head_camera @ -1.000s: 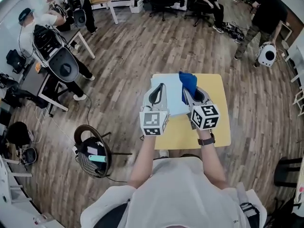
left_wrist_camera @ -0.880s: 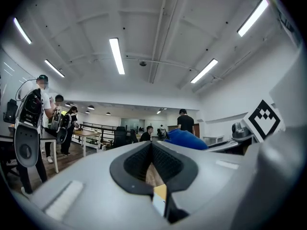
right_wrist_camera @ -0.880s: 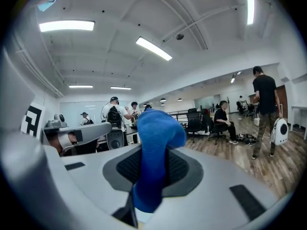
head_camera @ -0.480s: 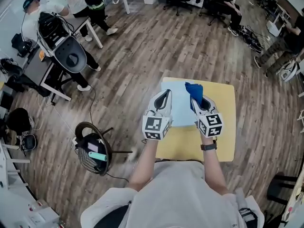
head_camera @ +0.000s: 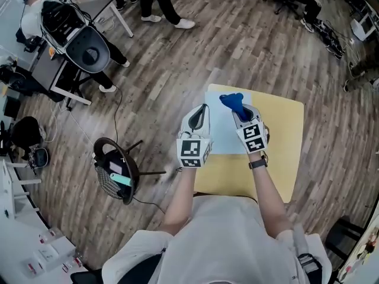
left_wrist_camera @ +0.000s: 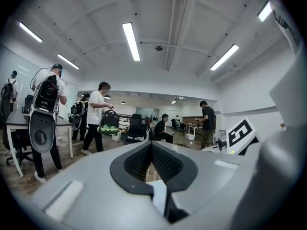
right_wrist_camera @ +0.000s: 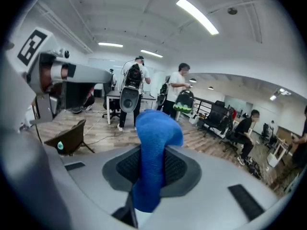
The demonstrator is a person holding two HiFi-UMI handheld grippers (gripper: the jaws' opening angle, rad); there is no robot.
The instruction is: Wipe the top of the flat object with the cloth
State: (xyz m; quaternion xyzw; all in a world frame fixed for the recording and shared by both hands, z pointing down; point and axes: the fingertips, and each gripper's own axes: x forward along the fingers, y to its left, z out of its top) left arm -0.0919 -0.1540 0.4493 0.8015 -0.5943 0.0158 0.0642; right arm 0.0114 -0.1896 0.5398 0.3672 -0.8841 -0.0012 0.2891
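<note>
The flat object (head_camera: pixel 220 132) lies on the table (head_camera: pixel 284 158), towards its left side. The left gripper (head_camera: pixel 203 108) stands over its left edge, the right gripper (head_camera: pixel 237 110) over its right part. The cloth (head_camera: pixel 232 101) sits between the right jaws; whether it touches the flat object cannot be confirmed.

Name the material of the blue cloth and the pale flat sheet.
Blue cloth: soft woven or knit textile, matte; a fine ribbed texture shows and it bunches. Flat sheet: smooth, pale blue, perhaps plastic or card; too little detail to tell.
</note>
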